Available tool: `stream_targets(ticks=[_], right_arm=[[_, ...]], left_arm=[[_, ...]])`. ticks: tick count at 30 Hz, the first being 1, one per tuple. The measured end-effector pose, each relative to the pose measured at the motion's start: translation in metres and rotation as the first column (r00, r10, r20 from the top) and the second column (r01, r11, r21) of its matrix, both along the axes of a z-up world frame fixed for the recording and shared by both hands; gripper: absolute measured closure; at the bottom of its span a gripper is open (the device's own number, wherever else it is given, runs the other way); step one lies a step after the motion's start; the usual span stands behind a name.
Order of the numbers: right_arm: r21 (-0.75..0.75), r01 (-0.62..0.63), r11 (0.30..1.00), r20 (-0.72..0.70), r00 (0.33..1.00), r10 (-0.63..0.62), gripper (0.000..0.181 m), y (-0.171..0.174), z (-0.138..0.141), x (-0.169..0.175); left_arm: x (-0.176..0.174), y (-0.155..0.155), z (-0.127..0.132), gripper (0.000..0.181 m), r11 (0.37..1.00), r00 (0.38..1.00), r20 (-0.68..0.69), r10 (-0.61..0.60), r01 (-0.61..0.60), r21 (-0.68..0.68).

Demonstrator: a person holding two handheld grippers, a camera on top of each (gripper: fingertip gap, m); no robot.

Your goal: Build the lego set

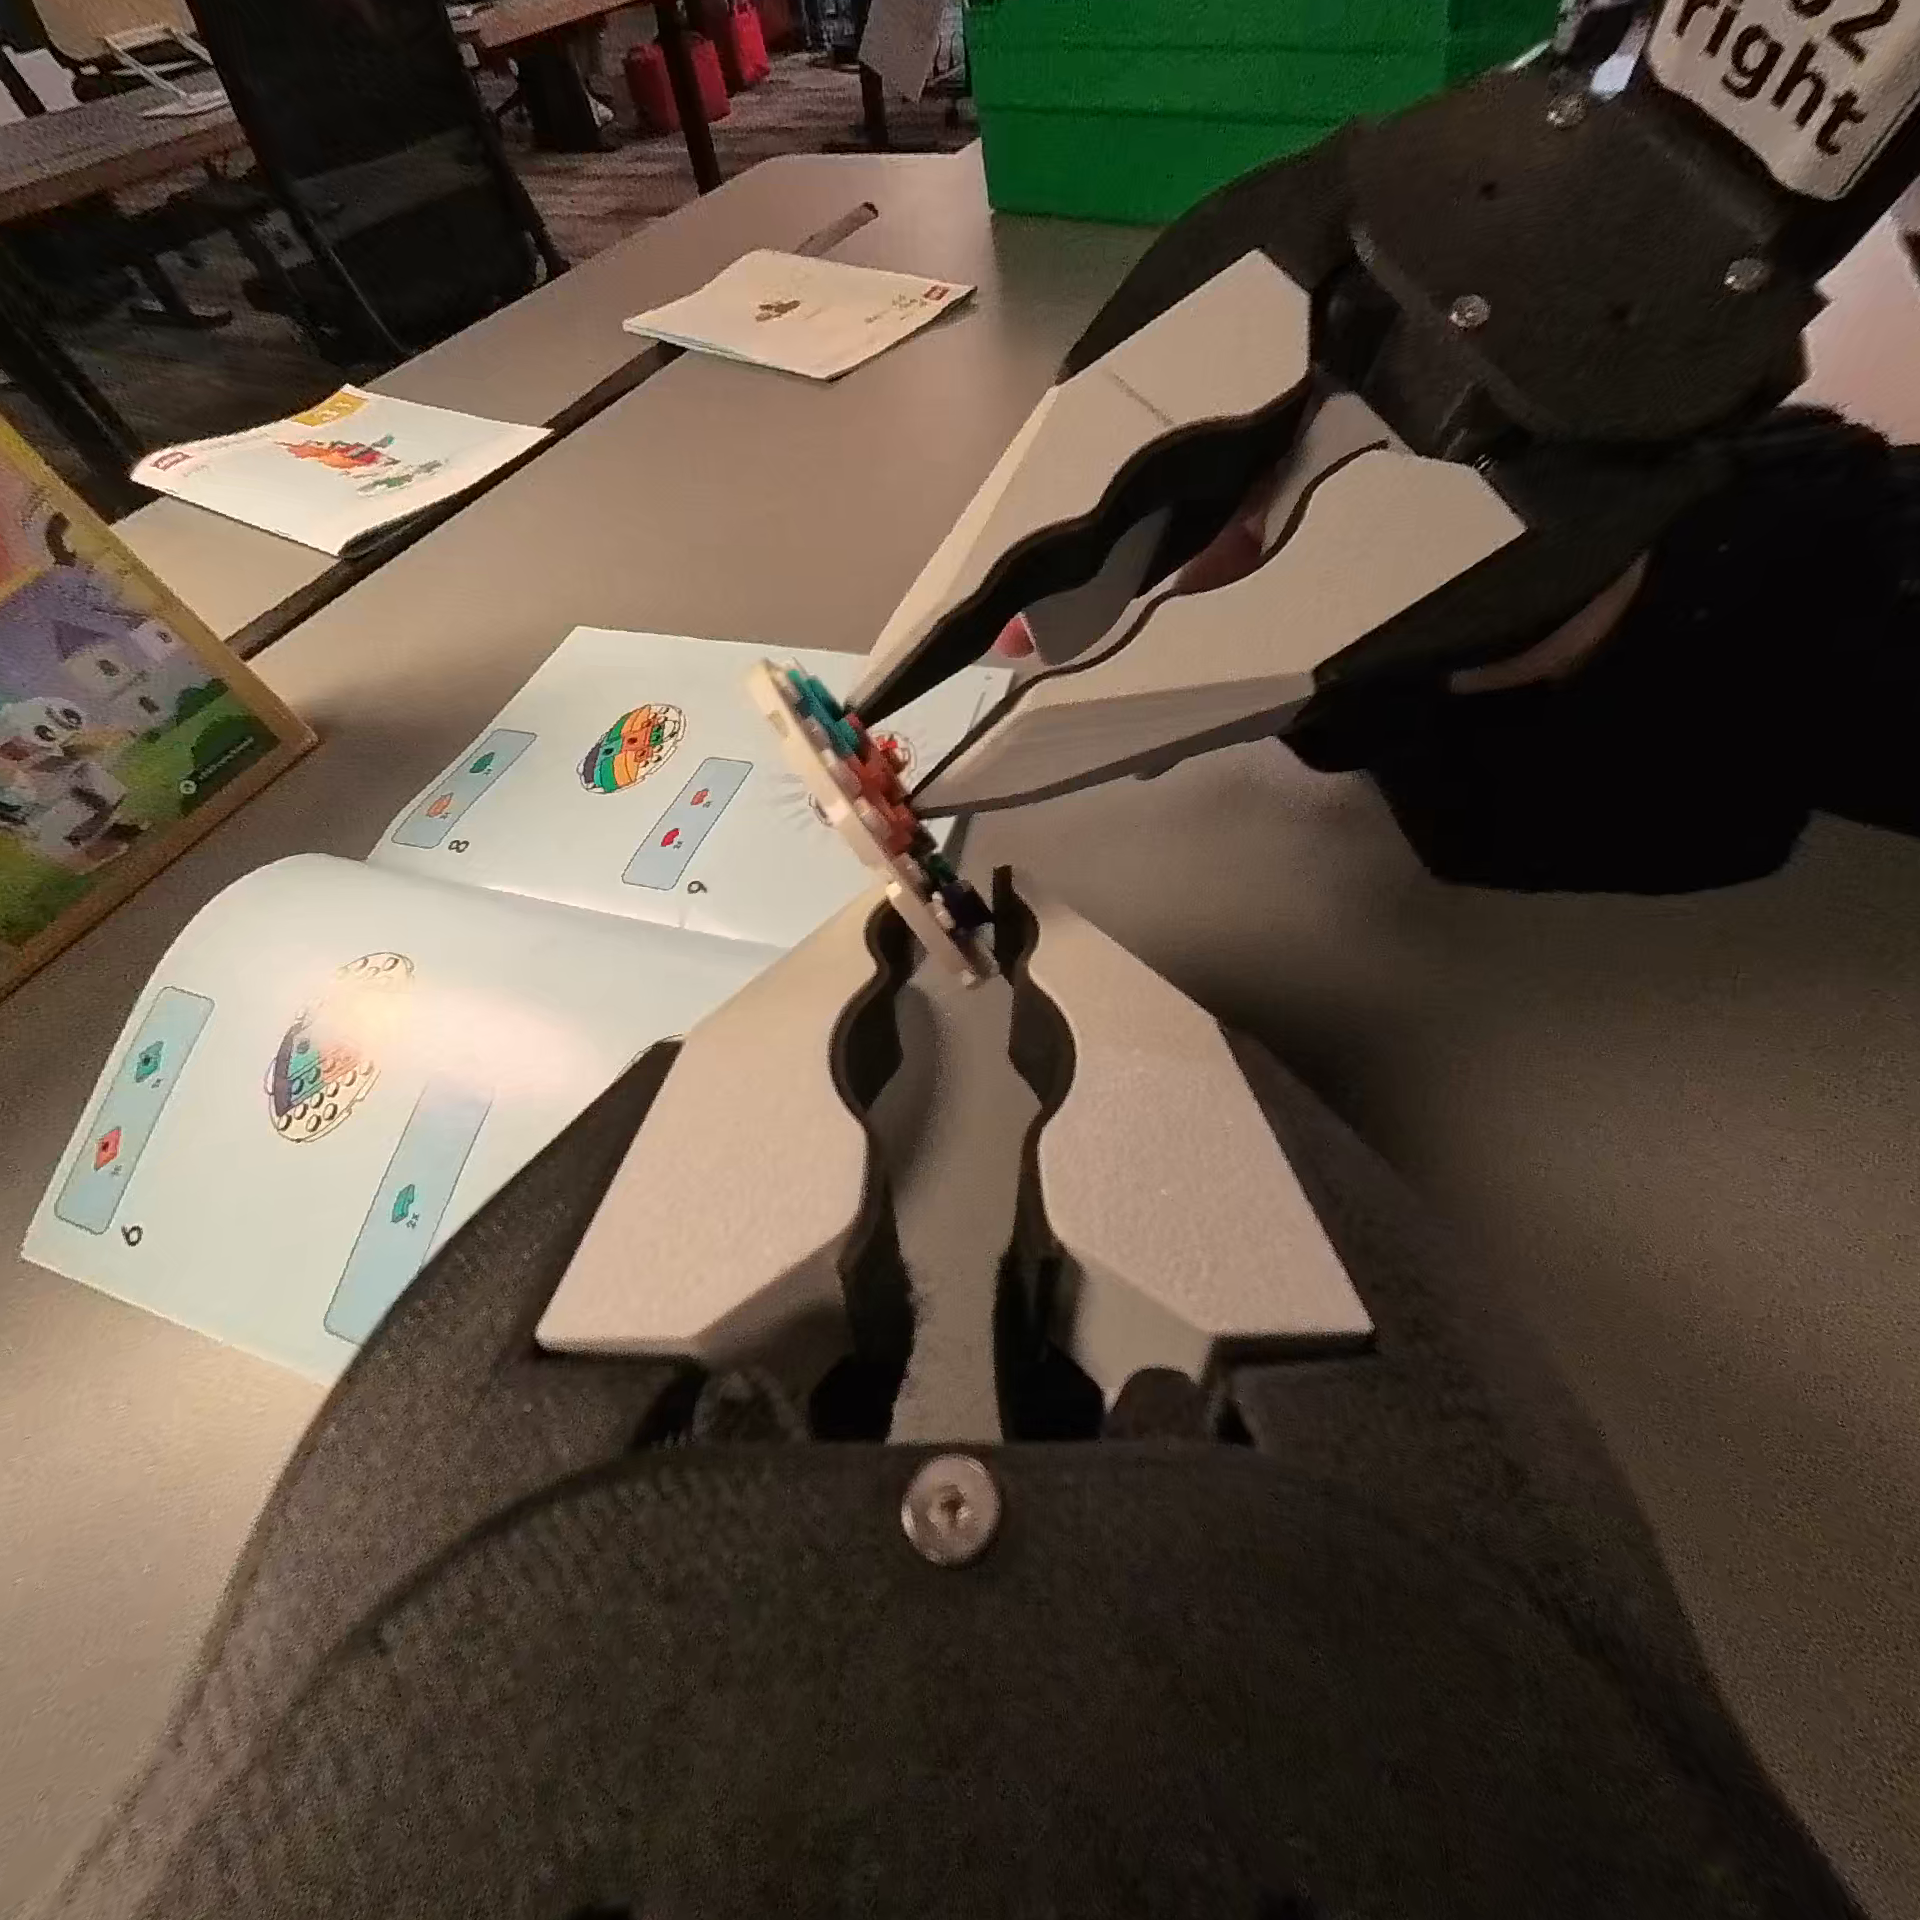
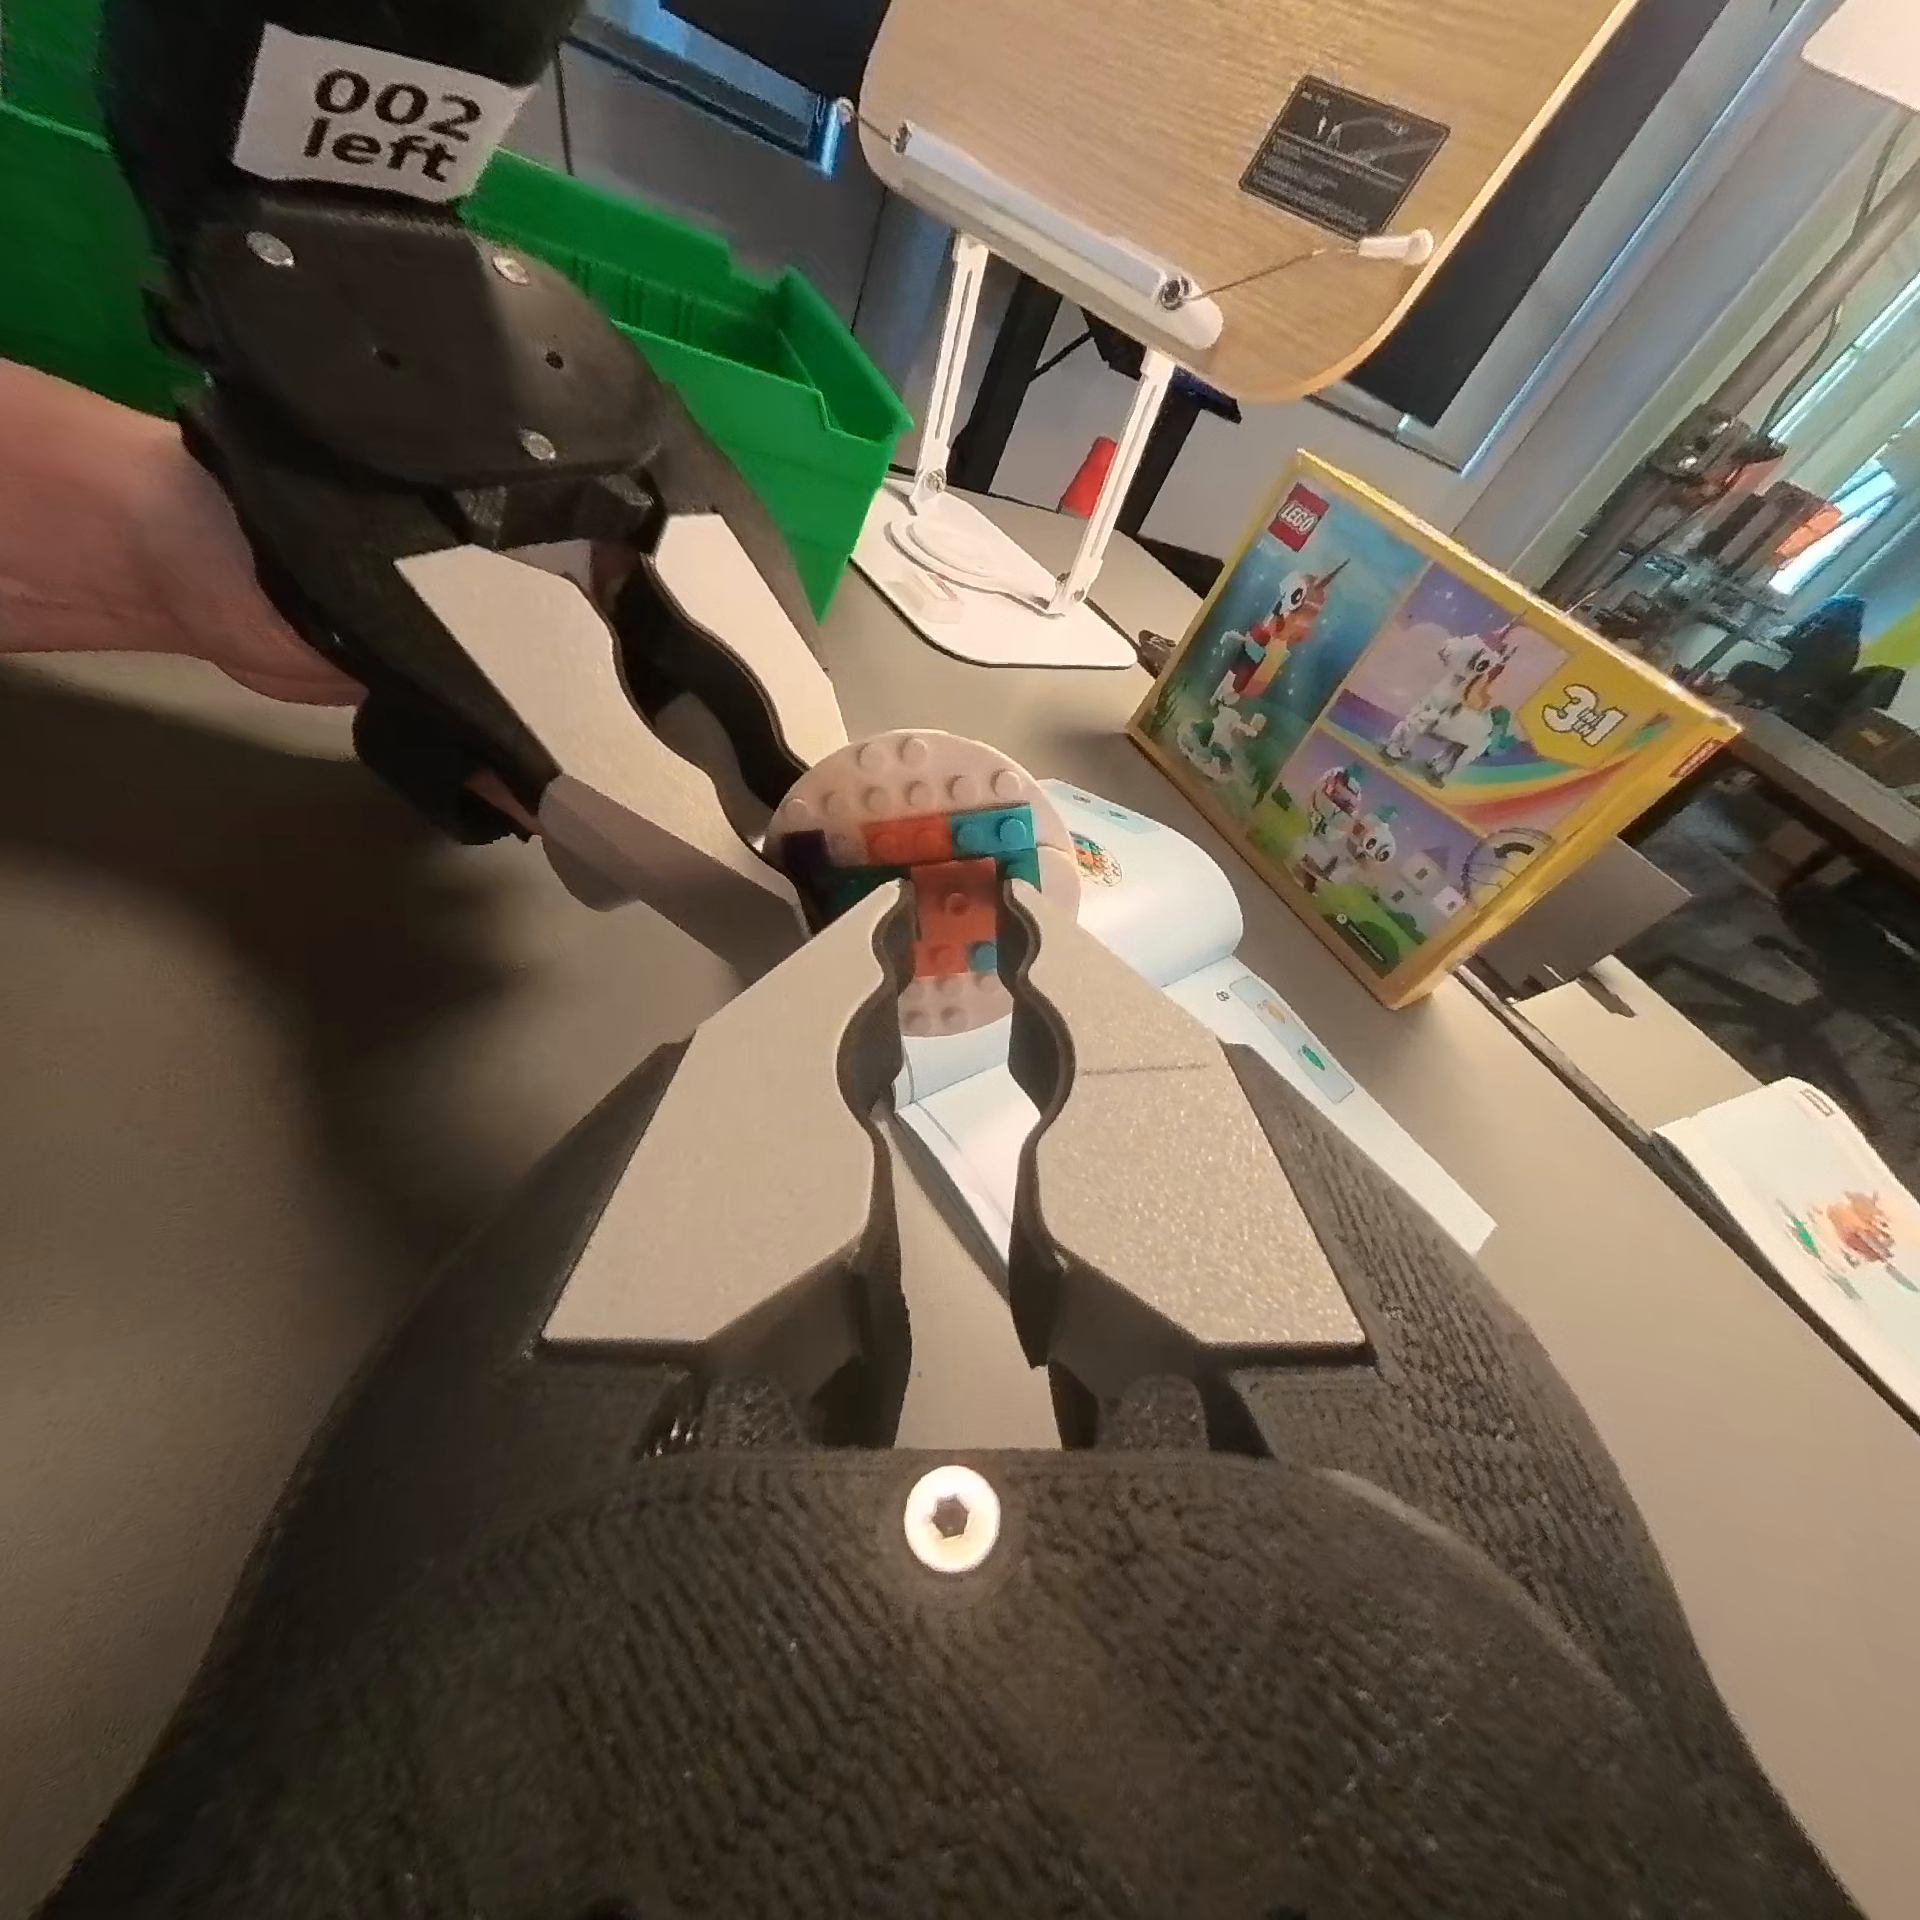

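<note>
A round white studded plate carries orange, teal and dark purple bricks and is held tilted above the table. My left gripper is shut on the plate's edge; in the right wrist view it comes in from the upper left. My right gripper is shut on an orange brick against the plate's face. In the left wrist view the plate shows edge-on, and the right gripper reaches in from the upper right onto the orange brick.
An open instruction booklet lies on the grey table under the plate. The set's yellow box stands beyond it. Two closed booklets lie farther off. A green bin and a white stand are at the back.
</note>
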State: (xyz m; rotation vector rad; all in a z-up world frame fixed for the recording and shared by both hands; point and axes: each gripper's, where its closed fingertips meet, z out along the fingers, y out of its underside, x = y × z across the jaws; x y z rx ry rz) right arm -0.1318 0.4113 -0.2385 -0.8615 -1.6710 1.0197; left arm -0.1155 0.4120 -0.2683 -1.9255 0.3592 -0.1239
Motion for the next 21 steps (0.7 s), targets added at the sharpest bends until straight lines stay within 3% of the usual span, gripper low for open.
stream_targets(ticks=[5, 16, 19, 21], right_arm=[[0.076, 0.040, 0.996, 0.006, 0.999, -0.040, 0.175, 0.004, 0.000, 0.001], [0.140, 0.016, 0.990, -0.024, 1.000, -0.013, 0.181, -0.002, -0.002, 0.000], [0.161, 0.057, 0.985, -0.127, 0.991, -0.036, 0.175, 0.004, 0.011, 0.002], [0.172, 0.128, 0.977, -0.255, 0.964, -0.081, 0.166, 0.015, 0.031, 0.007]], left_arm=[[-0.008, 0.001, -0.004, 0.169, 0.999, 0.999, -0.020, 0.038, -0.039, -0.030], [-0.017, 0.006, -0.009, 0.172, 0.989, 0.986, 0.103, 0.130, -0.122, -0.080], [-0.016, 0.007, -0.001, 0.172, 0.992, 0.966, 0.229, 0.122, -0.114, -0.050], [-0.006, 0.005, 0.018, 0.172, 0.998, 0.925, 0.378, 0.035, -0.050, 0.029]])
